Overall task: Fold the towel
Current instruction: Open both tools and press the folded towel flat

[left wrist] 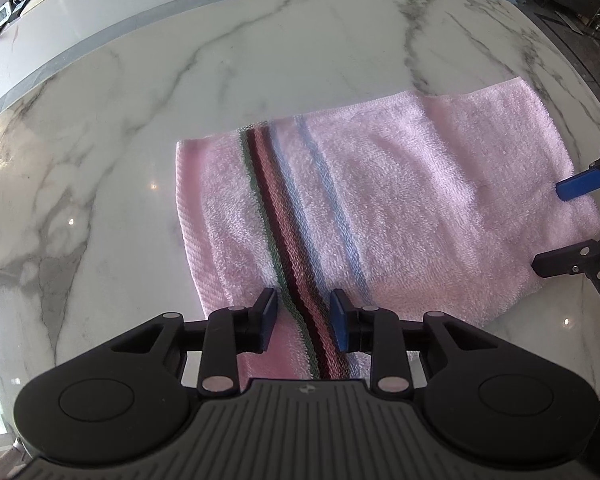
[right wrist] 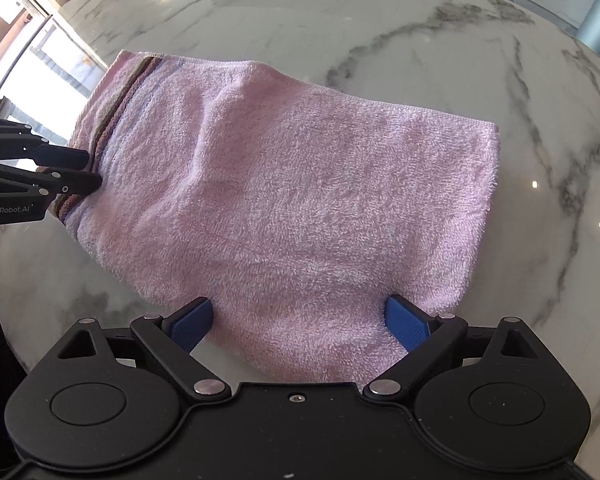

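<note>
A: How far along is the fold?

B: Judging by the doubled right edge, the towel (right wrist: 292, 184) is lying on the table (right wrist: 420, 32) already folded once; another fold is probably remaining.

A: Its long axis?

B: Running left to right between the hands, stripes (left wrist: 296, 248) crossing the left end.

A: And the jaws?

B: The left gripper (left wrist: 304, 316) is standing partly apart astride the stripes, gripping nothing I can see; the right gripper (right wrist: 300, 320) is gaping wide around the near edge, not pressing.

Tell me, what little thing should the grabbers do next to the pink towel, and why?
Probably close the right gripper on the near edge of the pink terry towel. Its jaws stand wide around that edge, pinching nothing, while the left gripper already straddles the striped end.
</note>
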### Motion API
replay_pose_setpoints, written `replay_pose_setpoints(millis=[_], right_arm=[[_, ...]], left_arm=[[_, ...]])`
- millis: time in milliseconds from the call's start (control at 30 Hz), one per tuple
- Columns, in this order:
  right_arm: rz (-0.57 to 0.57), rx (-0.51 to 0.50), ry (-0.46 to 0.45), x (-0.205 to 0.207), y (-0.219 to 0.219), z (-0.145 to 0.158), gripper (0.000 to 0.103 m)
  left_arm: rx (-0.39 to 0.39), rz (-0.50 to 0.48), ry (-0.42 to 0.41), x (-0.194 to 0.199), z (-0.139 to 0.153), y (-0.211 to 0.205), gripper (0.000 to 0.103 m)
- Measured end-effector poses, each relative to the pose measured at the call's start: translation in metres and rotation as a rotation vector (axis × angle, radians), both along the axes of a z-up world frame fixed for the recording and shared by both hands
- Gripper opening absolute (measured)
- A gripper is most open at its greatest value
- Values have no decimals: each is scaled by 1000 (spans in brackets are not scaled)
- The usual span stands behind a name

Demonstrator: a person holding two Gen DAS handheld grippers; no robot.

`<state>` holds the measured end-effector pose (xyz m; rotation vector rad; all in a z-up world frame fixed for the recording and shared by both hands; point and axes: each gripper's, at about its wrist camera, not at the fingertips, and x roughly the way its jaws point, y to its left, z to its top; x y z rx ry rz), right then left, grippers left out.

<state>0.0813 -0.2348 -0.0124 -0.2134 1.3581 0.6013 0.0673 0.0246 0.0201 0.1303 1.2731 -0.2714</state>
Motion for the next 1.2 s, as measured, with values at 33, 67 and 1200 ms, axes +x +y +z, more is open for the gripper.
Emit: replay_pose_setpoints(millis=[33,67,1200], right_arm=[[-9,13,6,-5,-5,0,94],[-15,21,10,-9,-8,1,94],[-290,-55,-376,-99,-19,-14,86]], left_arm=[[-7,1,1,-6,0,0,27],[-11,1,2,-9,1,-1,27],[-13,213,-164,-89,4,-21,26]])
